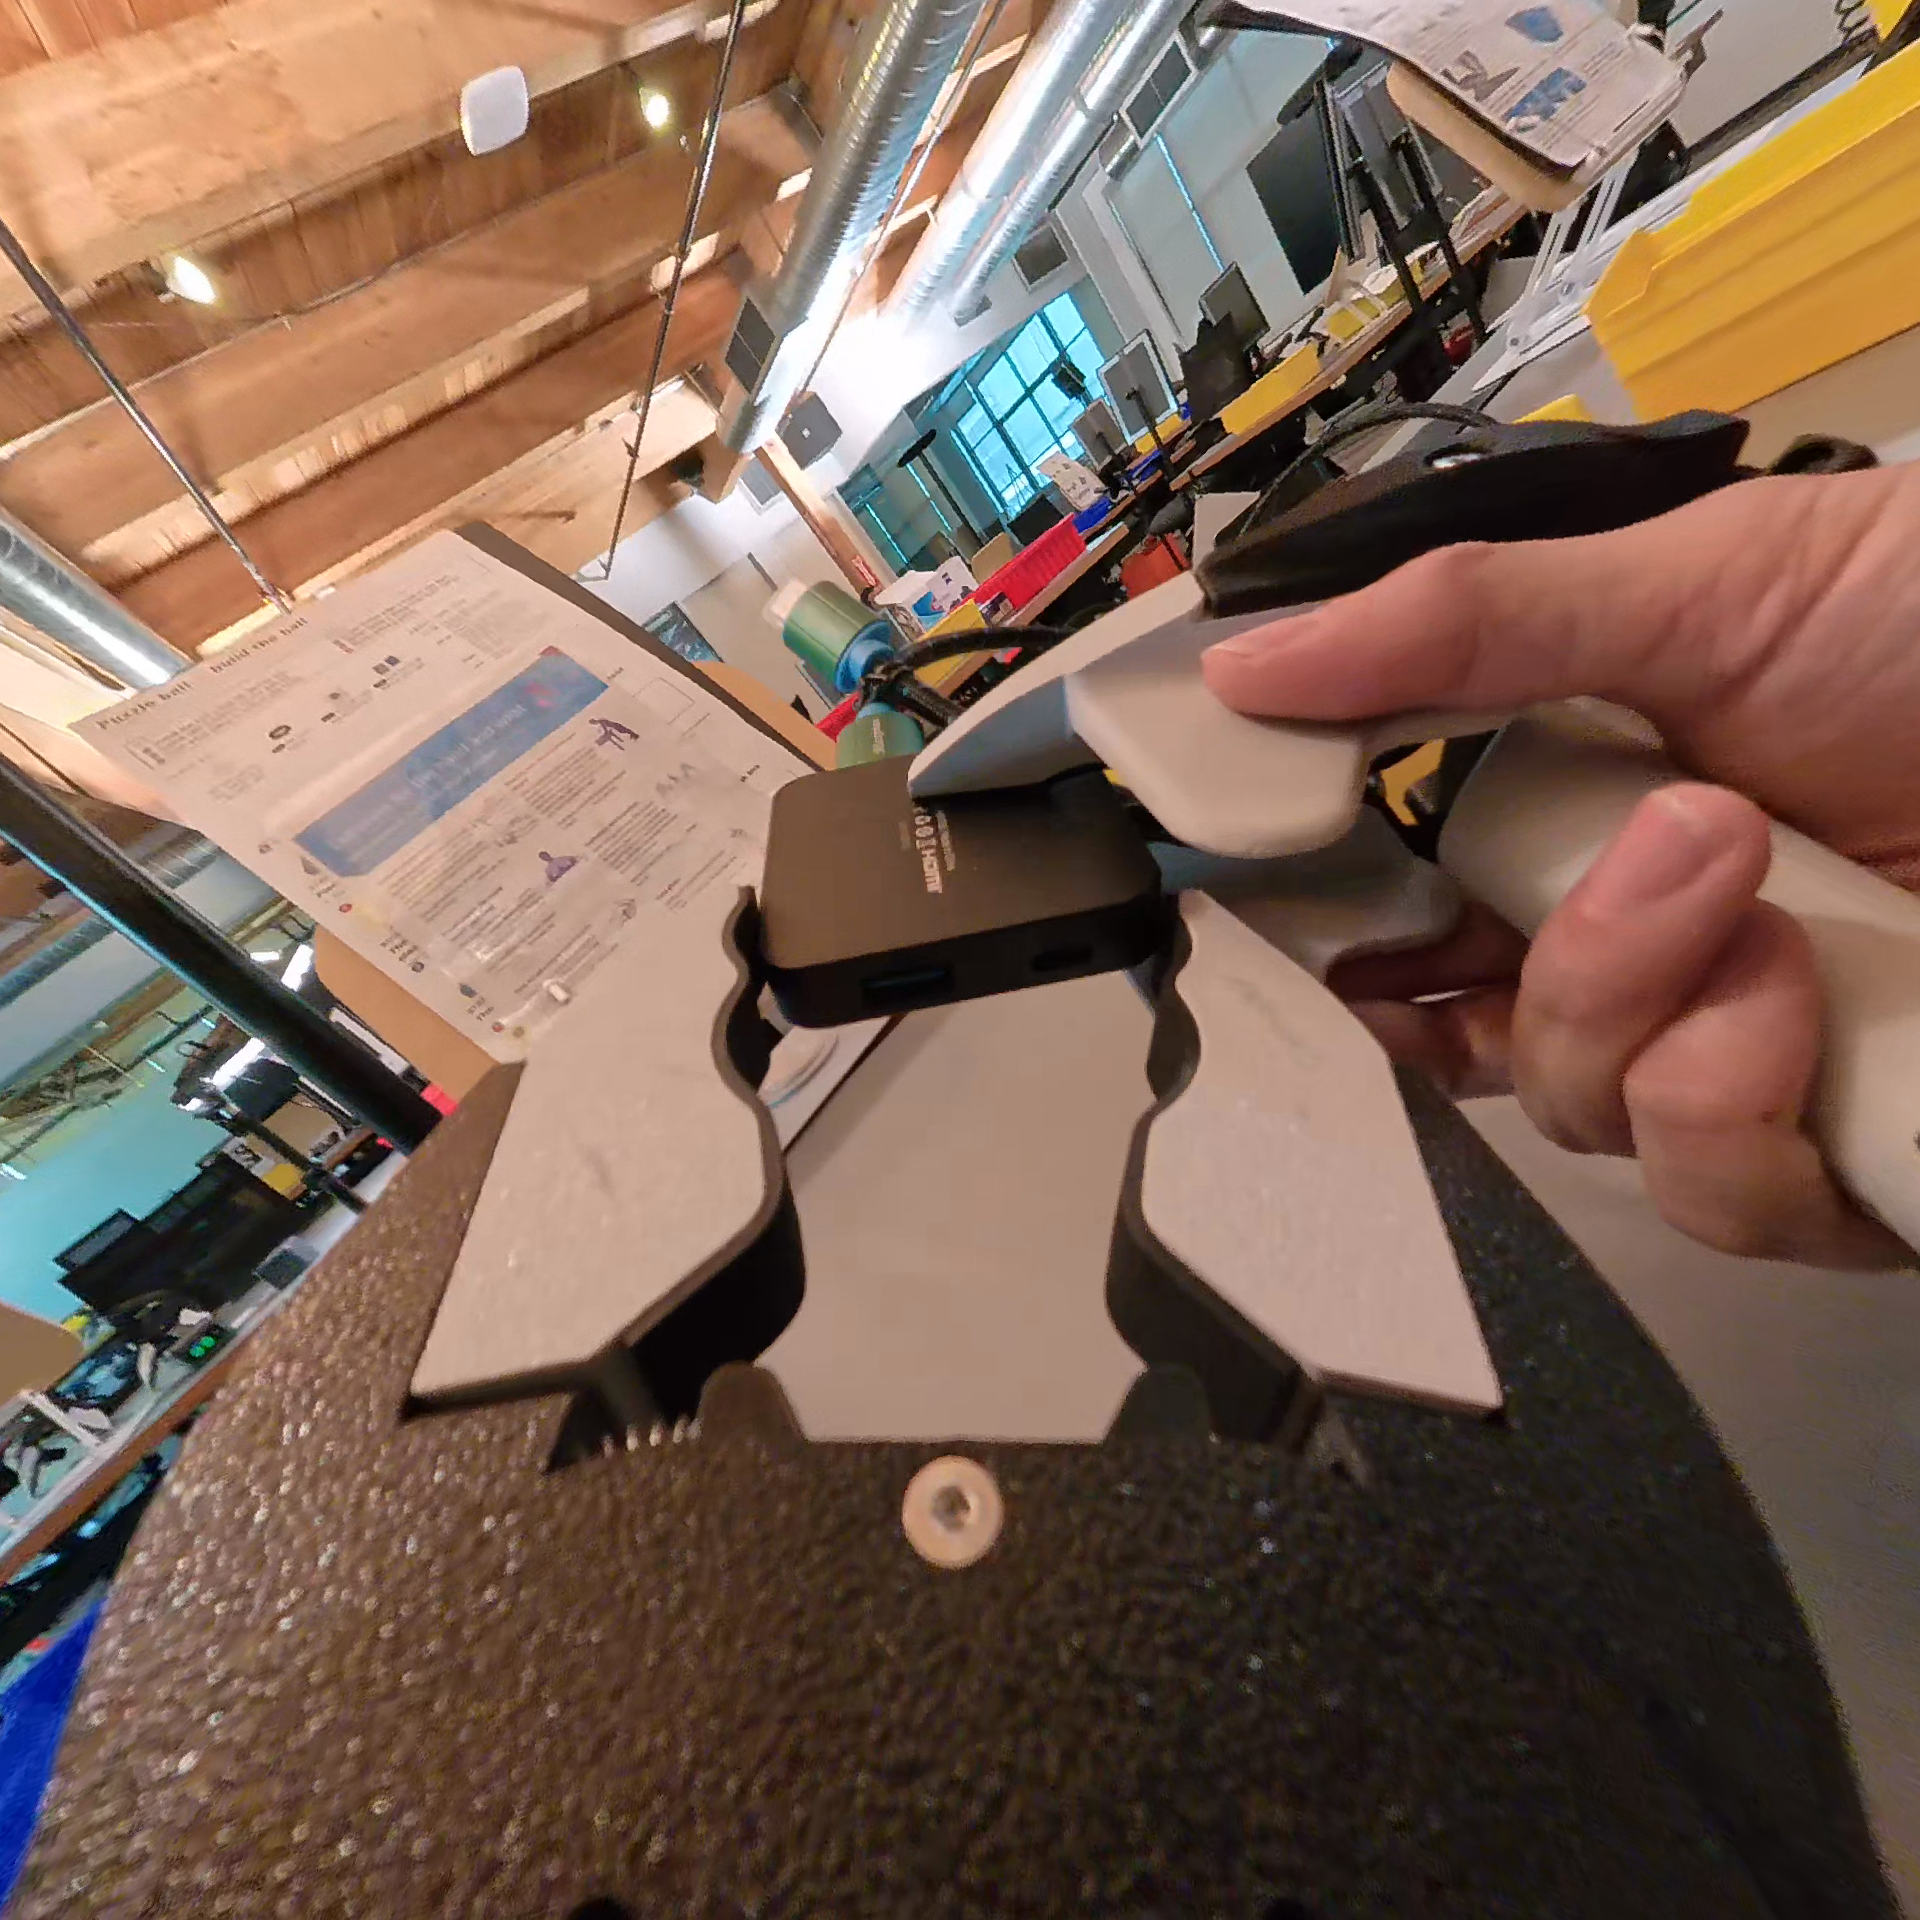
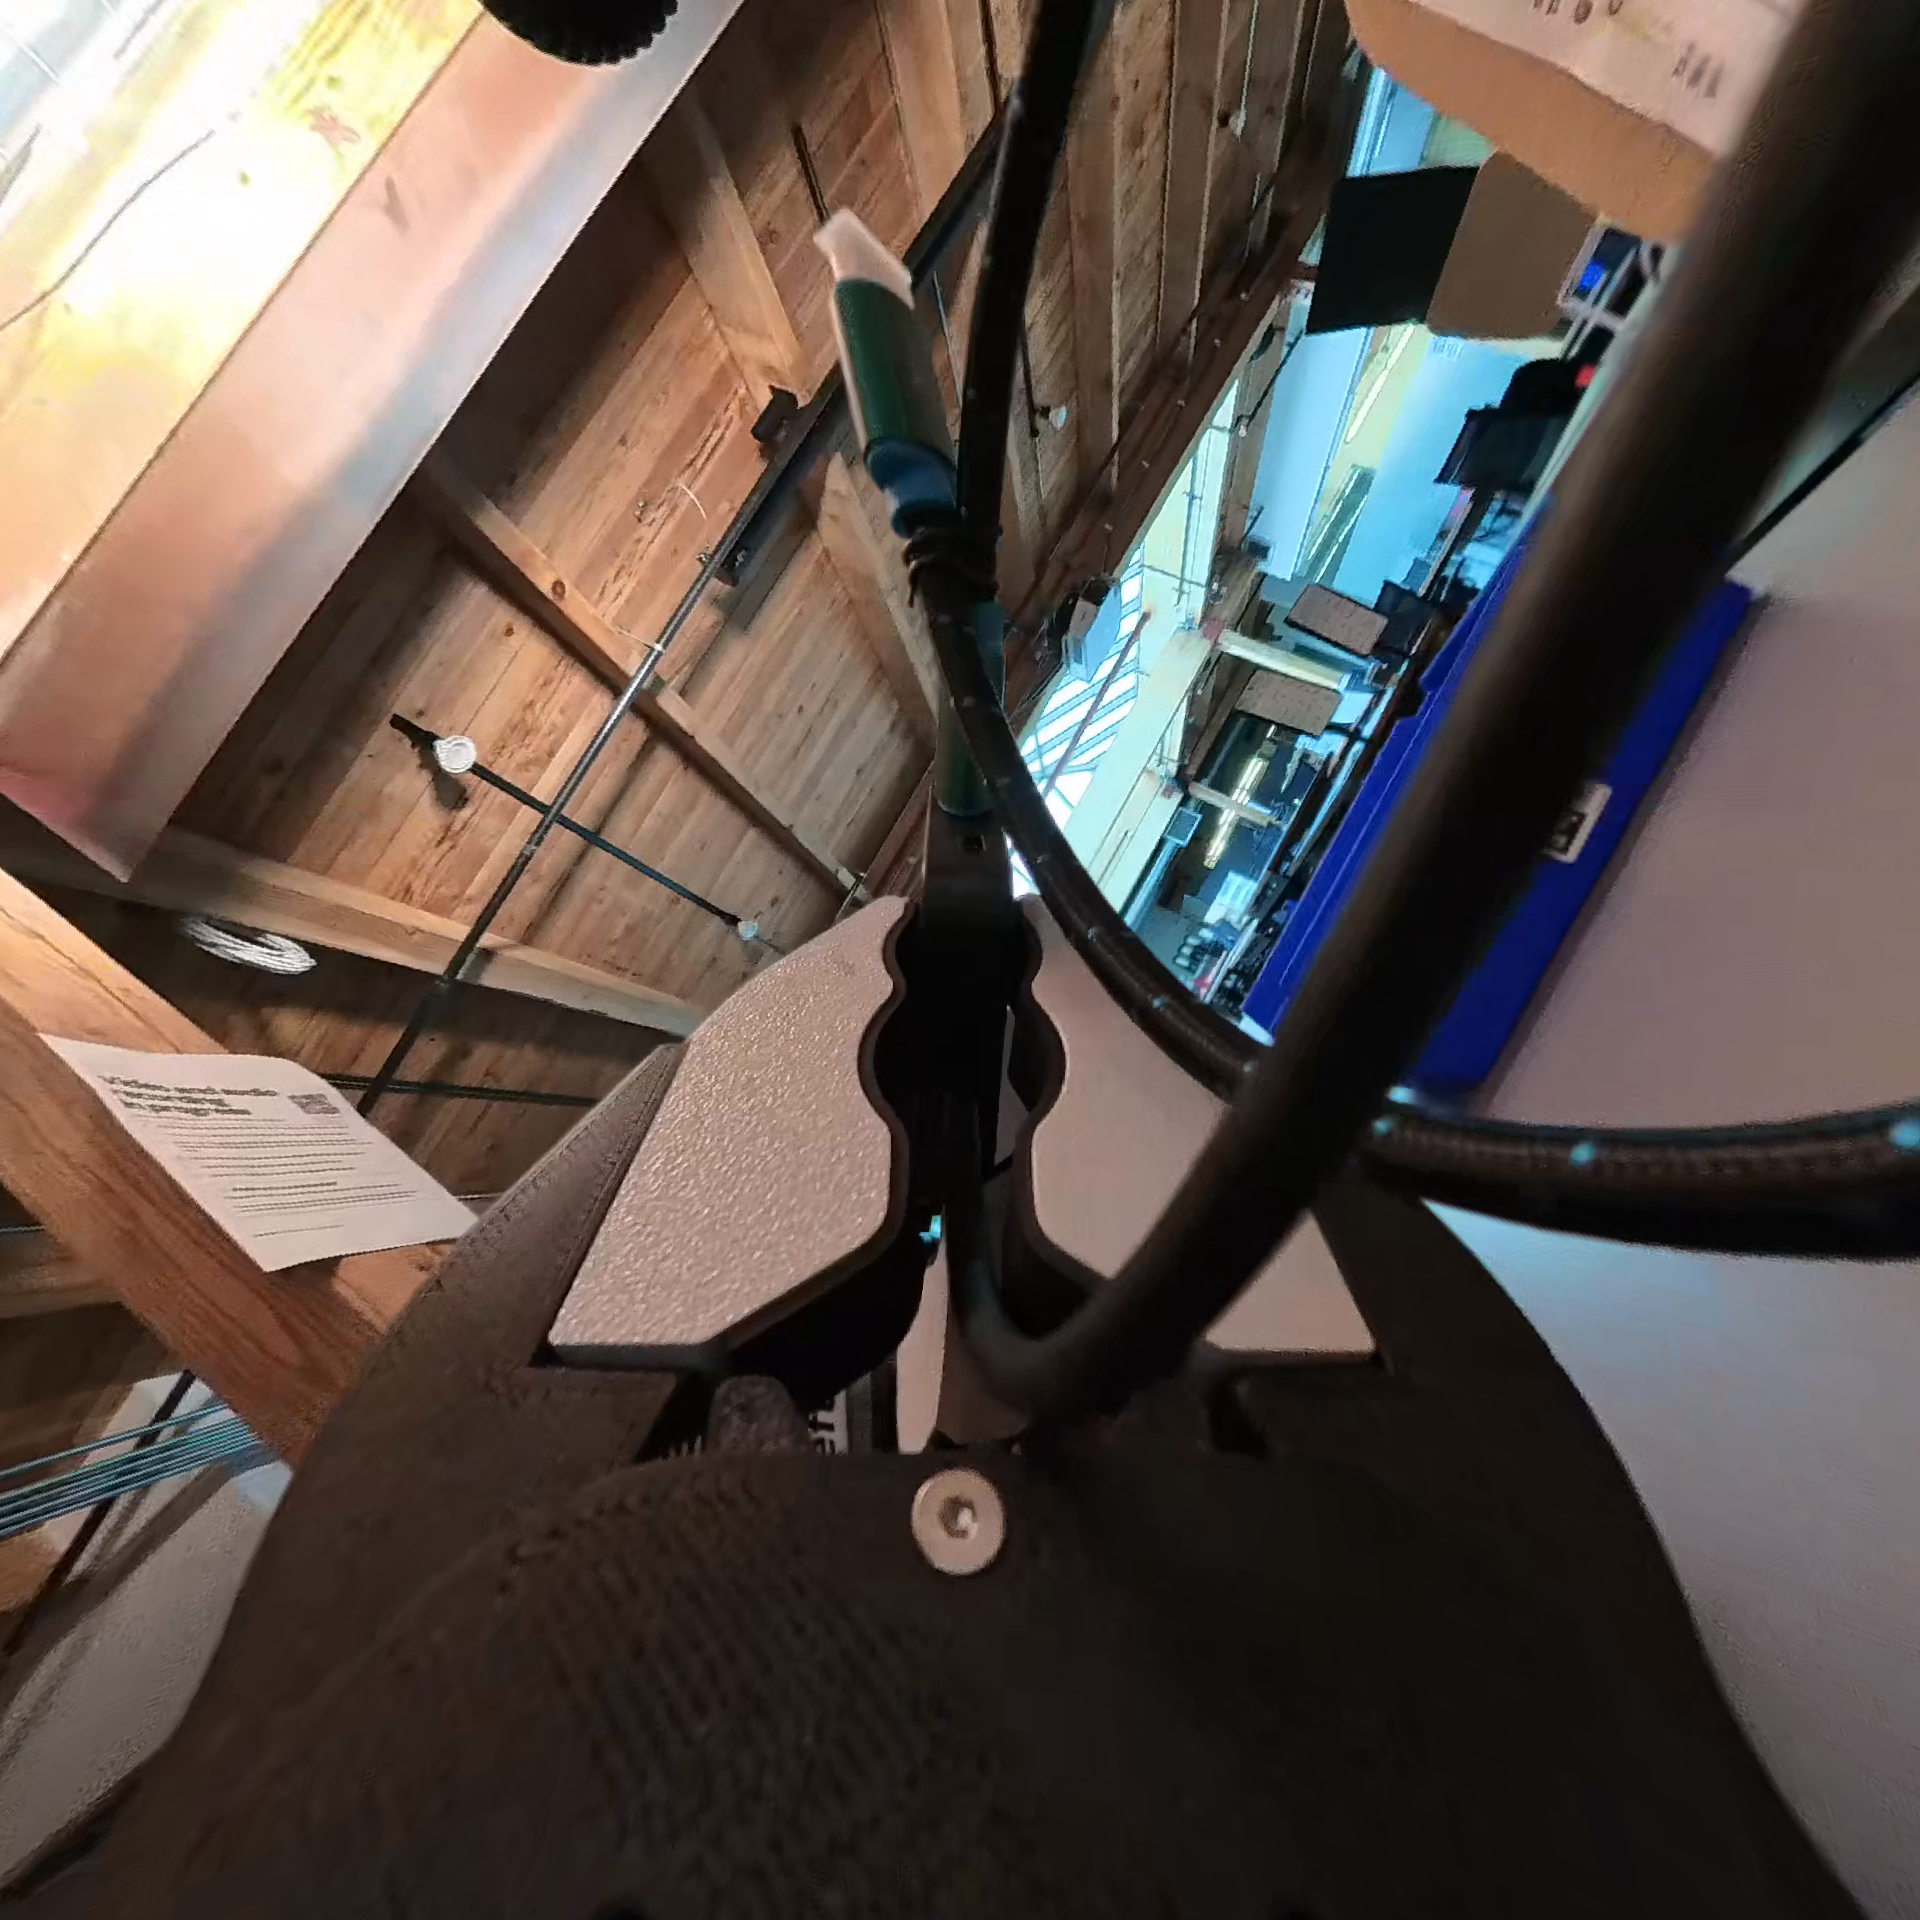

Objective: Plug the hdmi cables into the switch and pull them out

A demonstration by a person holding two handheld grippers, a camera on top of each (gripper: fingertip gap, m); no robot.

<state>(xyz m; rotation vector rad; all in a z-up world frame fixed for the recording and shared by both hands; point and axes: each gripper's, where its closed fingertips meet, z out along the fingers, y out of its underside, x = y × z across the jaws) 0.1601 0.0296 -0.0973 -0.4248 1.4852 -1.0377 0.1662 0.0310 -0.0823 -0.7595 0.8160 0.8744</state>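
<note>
The black switch is clamped by its two sides between the fingertips of my left gripper, held up off the grey table. A hand brings my right gripper against the switch's far right side. In the right wrist view my right gripper is shut on a black hdmi plug whose cable bends out behind it. Whether that plug sits in the switch is hidden. A green plug is at the switch's far edge. Another green plug with a bare metal tip hangs free; it also shows in the left wrist view.
A printed sheet on a board stands just left of the switch. Yellow bins sit at the far right. A blue bin lies on the table. Black braided cable loops across the right gripper.
</note>
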